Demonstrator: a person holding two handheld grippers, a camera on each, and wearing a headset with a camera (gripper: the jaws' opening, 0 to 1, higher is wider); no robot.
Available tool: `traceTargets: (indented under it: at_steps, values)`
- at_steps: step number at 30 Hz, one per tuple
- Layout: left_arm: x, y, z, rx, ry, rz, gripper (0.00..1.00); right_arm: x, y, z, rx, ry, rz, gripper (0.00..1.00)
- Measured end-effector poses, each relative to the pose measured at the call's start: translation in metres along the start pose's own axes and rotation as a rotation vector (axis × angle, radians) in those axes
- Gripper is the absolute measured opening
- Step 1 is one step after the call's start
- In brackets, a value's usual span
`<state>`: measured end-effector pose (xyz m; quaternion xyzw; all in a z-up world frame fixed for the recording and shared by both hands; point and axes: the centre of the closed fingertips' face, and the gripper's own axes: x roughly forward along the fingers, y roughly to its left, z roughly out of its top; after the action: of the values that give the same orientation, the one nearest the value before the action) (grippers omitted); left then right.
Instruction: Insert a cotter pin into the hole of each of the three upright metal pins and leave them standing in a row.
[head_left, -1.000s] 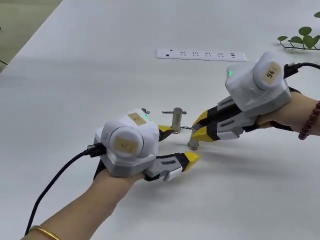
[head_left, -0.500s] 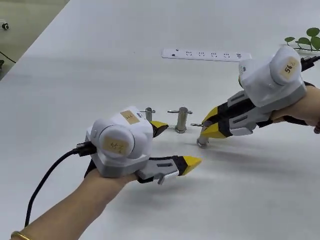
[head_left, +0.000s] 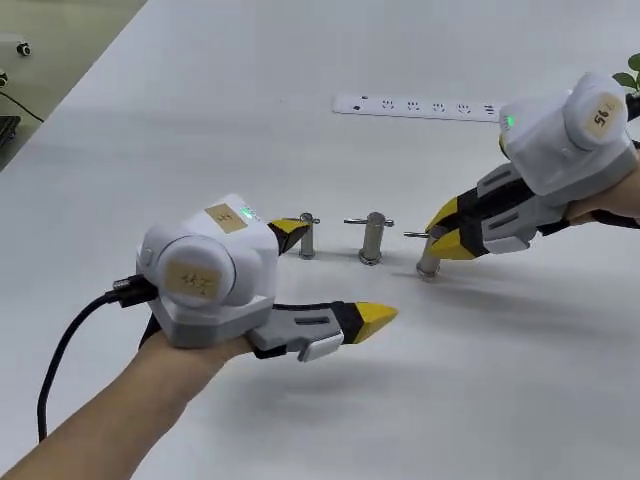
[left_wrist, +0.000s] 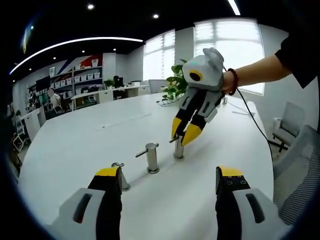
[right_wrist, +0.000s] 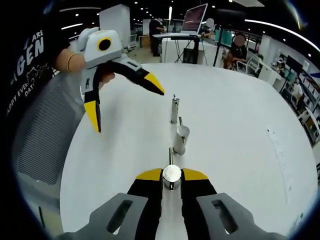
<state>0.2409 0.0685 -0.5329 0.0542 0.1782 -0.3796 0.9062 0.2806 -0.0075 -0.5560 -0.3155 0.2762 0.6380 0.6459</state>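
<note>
Right gripper (head_left: 447, 236) jaws clamp the end pin (head_left: 429, 264), just beside the middle pin (head_left: 373, 238) — a skewed release could topple it or drag its cotter (head_left: 413, 235) out. Left gripper (head_left: 340, 270) gapes empty on the middle pin's other side, near the third pin (head_left: 307, 236).

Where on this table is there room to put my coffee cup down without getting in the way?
Bare table lies between the row of metal pins and the power strip, and on the near side, right of the left gripper. Crowded: the row itself, with the open left gripper at one end and the right gripper shut on the end pin.
</note>
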Motion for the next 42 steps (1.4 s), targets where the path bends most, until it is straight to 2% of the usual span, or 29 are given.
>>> traceTargets:
  at_steps: [5,13,17,31,42]
  values:
    - [-0.006,0.009,-0.001,-0.014,0.001,0.029,0.8,-0.001,-0.006,-0.002,-0.009,0.013,0.0,0.08]
    - [-0.013,0.015,-0.005,-0.025,0.017,0.049,0.83,0.002,-0.009,-0.008,-0.008,0.028,0.012,0.08]
    - [-0.015,0.017,-0.008,-0.029,0.028,0.059,0.85,0.002,-0.012,-0.01,-0.014,0.037,0.016,0.08]
    - [-0.02,0.025,-0.009,-0.042,0.028,0.076,0.86,0.002,-0.019,-0.015,-0.024,0.049,0.043,0.08]
    - [-0.021,0.027,-0.01,-0.043,0.032,0.083,0.87,0.002,-0.021,-0.016,-0.018,0.032,0.062,0.09]
